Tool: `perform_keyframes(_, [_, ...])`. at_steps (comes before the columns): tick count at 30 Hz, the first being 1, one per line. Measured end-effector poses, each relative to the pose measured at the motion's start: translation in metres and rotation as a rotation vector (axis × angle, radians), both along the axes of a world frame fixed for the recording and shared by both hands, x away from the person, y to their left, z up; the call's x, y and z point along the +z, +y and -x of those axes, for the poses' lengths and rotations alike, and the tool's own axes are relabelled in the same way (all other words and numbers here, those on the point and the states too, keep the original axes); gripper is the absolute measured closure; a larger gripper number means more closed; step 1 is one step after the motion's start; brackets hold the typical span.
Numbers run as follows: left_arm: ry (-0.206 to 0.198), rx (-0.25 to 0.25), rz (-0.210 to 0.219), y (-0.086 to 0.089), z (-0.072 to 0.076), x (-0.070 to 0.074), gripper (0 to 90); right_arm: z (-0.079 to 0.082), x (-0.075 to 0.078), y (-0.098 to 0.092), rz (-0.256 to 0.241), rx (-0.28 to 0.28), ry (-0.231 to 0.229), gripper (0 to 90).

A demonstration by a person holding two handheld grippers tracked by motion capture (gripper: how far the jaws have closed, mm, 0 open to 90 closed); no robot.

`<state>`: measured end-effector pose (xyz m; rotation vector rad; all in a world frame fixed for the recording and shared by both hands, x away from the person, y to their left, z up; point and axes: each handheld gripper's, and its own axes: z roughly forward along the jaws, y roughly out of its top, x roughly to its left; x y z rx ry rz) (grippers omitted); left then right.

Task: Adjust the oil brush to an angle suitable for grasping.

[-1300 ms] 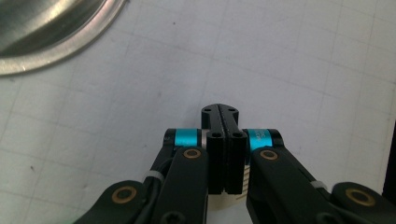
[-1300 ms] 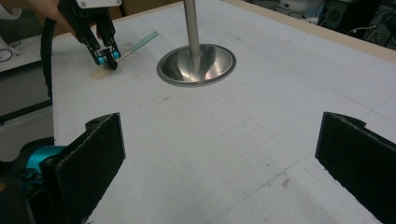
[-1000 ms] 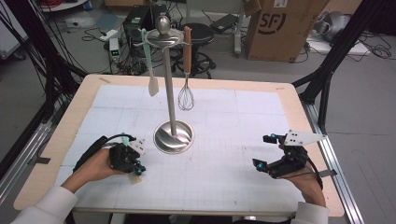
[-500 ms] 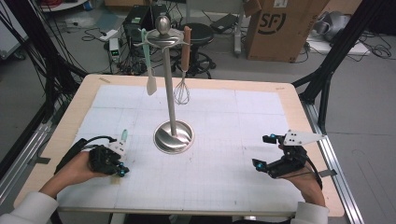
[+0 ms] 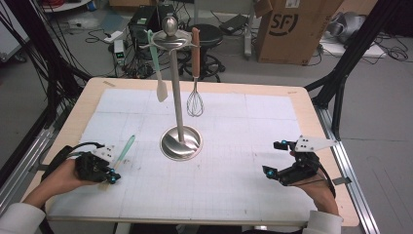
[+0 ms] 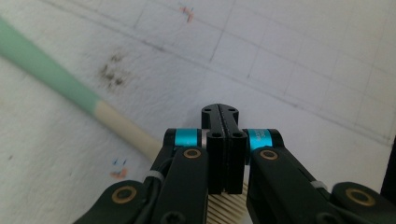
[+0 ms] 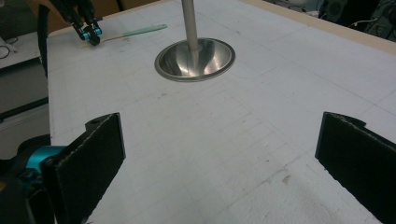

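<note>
A steel utensil stand (image 5: pixel 181 143) rises mid-table; a white spatula with a green handle (image 5: pixel 158 73) and a whisk with a brown handle (image 5: pixel 195 87) hang from its top. A third utensil with a green and cream handle (image 5: pixel 124 148) lies flat on the white mat, left of the stand's base. My left gripper (image 5: pixel 113 178) sits over its cream end with jaws pressed together; in the left gripper view (image 6: pixel 220 112) nothing shows between the tips, and the handle (image 6: pixel 51 77) passes under the linkage. My right gripper (image 5: pixel 272 158) hovers open at front right, jaws wide apart (image 7: pixel 229 158).
The gridded white mat (image 5: pixel 234 126) covers most of the wooden table (image 5: pixel 311 117). A cardboard box (image 5: pixel 287 29), a stool and cables stand on the floor beyond the far edge. Black frame legs flank both sides.
My left gripper has slid left along the front of the table, and the green-handled utensil with it now lies on the mat. The right gripper has stayed put.
</note>
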<state>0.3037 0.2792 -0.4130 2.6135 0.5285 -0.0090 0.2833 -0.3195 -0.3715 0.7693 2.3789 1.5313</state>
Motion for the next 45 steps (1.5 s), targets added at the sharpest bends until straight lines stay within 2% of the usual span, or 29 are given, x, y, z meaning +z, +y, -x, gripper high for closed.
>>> perform_keyframes(4, [-0.003, 0.032, 0.018, 0.011, 0.001, -0.001, 89.8, 0.0, 0.0, -0.001, -0.001, -0.003, -0.002, 0.2])
perform_keyframes(9, [-0.024, 0.017, 0.043, 0.01, 0.001, 0.007, 89.7, 0.0, 0.0, -0.001, 0.0, -0.003, -0.001, 0.2])
perform_keyframes(14, [-0.046, 0.015, 0.086, 0.006, 0.001, 0.023, 89.8, -0.001, 0.0, 0.0, 0.0, -0.003, -0.002, 0.2])
perform_keyframes(19, [-0.089, 0.018, 0.121, 0.004, -0.001, 0.046, 89.7, -0.001, 0.0, 0.0, -0.002, 0.001, 0.001, 0.3])
perform_keyframes(30, [-0.147, 0.042, 0.176, 0.001, -0.009, 0.088, 89.7, 0.0, 0.001, 0.0, -0.005, -0.002, -0.006, 0.2])
perform_keyframes(34, [-0.166, 0.072, 0.215, 0.001, -0.016, 0.1, 89.7, -0.001, 0.001, 0.0, -0.003, 0.003, -0.007, 0.2])
perform_keyframes(36, [-0.174, 0.083, 0.224, 0.002, -0.018, 0.103, 89.7, -0.001, 0.001, 0.0, -0.003, 0.001, -0.007, 0.3])
perform_keyframes(41, [-0.186, 0.126, 0.279, 0.005, -0.024, 0.105, 89.7, -0.001, 0.0, -0.001, -0.001, 0.0, -0.004, 0.3])
perform_keyframes(45, [-0.201, 0.176, 0.277, 0.006, -0.032, 0.104, 89.7, -0.002, 0.0, 0.0, -0.002, 0.0, 0.0, 0.3])
